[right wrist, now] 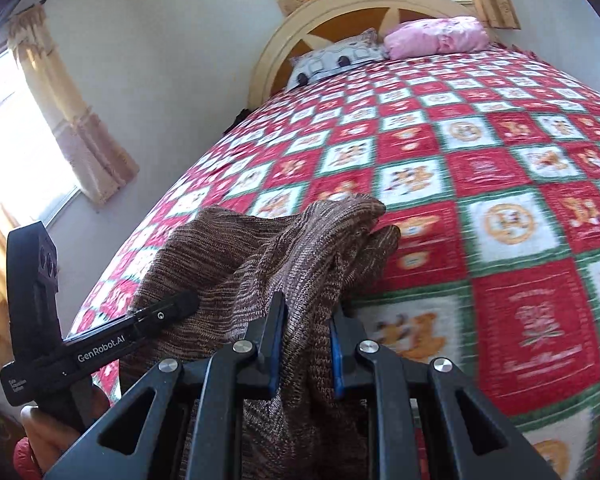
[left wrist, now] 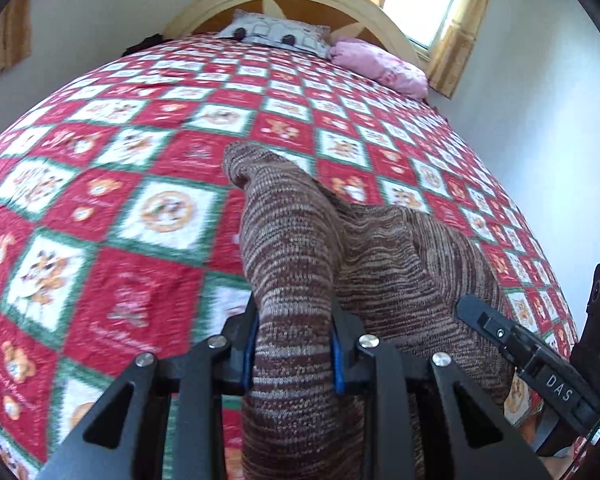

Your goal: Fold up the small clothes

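Two edges of the brown knit garment sit clamped in your left tool and right tool, lifted toward twelve o'clock over the bed, likely for folding.

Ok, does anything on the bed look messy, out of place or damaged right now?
Only the brown knit garment: it is bunched and rumpled rather than flat, pinched by the left gripper and the right gripper. The checked quilt lies smooth, and the pillows sit at the headboard. No damage shows.
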Demonstrator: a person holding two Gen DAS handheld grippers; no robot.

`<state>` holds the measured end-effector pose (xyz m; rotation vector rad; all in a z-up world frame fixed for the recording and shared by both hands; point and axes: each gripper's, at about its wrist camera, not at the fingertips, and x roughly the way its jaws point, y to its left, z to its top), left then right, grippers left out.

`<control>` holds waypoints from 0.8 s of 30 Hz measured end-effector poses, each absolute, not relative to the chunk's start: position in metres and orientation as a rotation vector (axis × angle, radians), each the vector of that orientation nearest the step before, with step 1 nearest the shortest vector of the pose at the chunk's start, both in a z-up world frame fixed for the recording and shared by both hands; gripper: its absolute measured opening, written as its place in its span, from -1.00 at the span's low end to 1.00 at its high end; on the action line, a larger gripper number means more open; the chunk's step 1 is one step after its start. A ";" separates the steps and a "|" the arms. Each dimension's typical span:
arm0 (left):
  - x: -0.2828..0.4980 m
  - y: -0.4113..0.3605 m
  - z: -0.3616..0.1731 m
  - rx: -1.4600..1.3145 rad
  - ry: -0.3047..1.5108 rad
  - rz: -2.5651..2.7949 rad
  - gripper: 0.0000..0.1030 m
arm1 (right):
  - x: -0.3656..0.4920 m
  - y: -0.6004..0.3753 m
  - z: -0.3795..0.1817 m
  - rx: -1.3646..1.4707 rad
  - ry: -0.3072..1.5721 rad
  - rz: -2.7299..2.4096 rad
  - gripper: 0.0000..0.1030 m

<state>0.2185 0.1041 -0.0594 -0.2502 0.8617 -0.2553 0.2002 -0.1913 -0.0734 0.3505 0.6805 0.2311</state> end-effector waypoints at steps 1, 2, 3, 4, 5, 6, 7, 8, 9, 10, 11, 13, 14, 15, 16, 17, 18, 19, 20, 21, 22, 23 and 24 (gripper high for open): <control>0.218 0.109 -0.062 -0.256 0.866 -0.251 -0.43 | 0.201 -0.186 -0.075 0.343 0.681 0.235 -0.63; 0.218 0.113 -0.064 -0.262 0.871 -0.248 -0.43 | 0.202 -0.183 -0.076 0.340 0.682 0.237 -0.63; 0.218 0.116 -0.066 -0.269 0.877 -0.247 -0.43 | 0.203 -0.179 -0.077 0.339 0.686 0.240 -0.63; 0.217 0.118 -0.067 -0.278 0.877 -0.247 -0.43 | 0.204 -0.176 -0.078 0.346 0.688 0.242 -0.63; 0.217 0.120 -0.067 -0.282 0.875 -0.246 -0.43 | 0.204 -0.176 -0.078 0.354 0.688 0.244 -0.63; 0.216 0.120 -0.067 -0.280 0.873 -0.245 -0.43 | 0.205 -0.175 -0.078 0.358 0.688 0.245 -0.63; 0.216 0.121 -0.068 -0.274 0.872 -0.244 -0.43 | 0.206 -0.173 -0.077 0.358 0.690 0.246 -0.63; 0.215 0.121 -0.067 -0.267 0.873 -0.243 -0.43 | 0.206 -0.171 -0.076 0.356 0.691 0.246 -0.63; 0.216 0.124 -0.067 -0.265 0.873 -0.242 -0.43 | 0.208 -0.168 -0.074 0.354 0.693 0.248 -0.63; 0.217 0.127 -0.066 -0.269 0.871 -0.240 -0.43 | 0.211 -0.164 -0.073 0.357 0.693 0.254 -0.63; 0.217 0.131 -0.065 -0.273 0.867 -0.237 -0.43 | 0.212 -0.161 -0.071 0.361 0.692 0.264 -0.63; 0.218 0.144 -0.060 -0.272 0.851 -0.207 -0.43 | 0.218 -0.149 -0.066 0.366 0.687 0.297 -0.63; 0.218 0.151 -0.057 -0.268 0.842 -0.190 -0.43 | 0.222 -0.142 -0.064 0.367 0.685 0.315 -0.63; 0.218 0.159 -0.054 -0.263 0.830 -0.171 -0.43 | 0.227 -0.132 -0.062 0.367 0.682 0.340 -0.63; 0.217 0.169 -0.051 -0.259 0.818 -0.154 -0.43 | 0.230 -0.124 -0.061 0.364 0.680 0.355 -0.63; 0.217 0.178 -0.049 -0.251 0.809 -0.145 -0.43 | 0.233 -0.115 -0.059 0.358 0.675 0.375 -0.63; 0.216 0.188 -0.047 -0.249 0.798 -0.124 -0.43 | 0.238 -0.101 -0.057 0.348 0.669 0.402 -0.63; 0.217 0.200 -0.046 -0.249 0.786 -0.099 -0.43 | 0.242 -0.092 -0.056 0.342 0.666 0.418 -0.63; 0.217 0.207 -0.046 -0.249 0.781 -0.085 -0.43 | 0.246 -0.082 -0.056 0.335 0.663 0.433 -0.63; 0.218 0.215 -0.047 -0.247 0.778 -0.065 -0.43 | 0.251 -0.070 -0.056 0.329 0.664 0.450 -0.63; 0.220 0.223 -0.048 -0.246 0.777 -0.044 -0.43 | 0.256 -0.058 -0.057 0.324 0.666 0.466 -0.63; 0.223 0.230 -0.050 -0.245 0.777 -0.024 -0.43 | 0.260 -0.051 -0.058 0.317 0.666 0.474 -0.63; 0.224 0.234 -0.052 -0.246 0.779 -0.012 -0.43 | 0.265 -0.039 -0.060 0.299 0.665 0.483 -0.63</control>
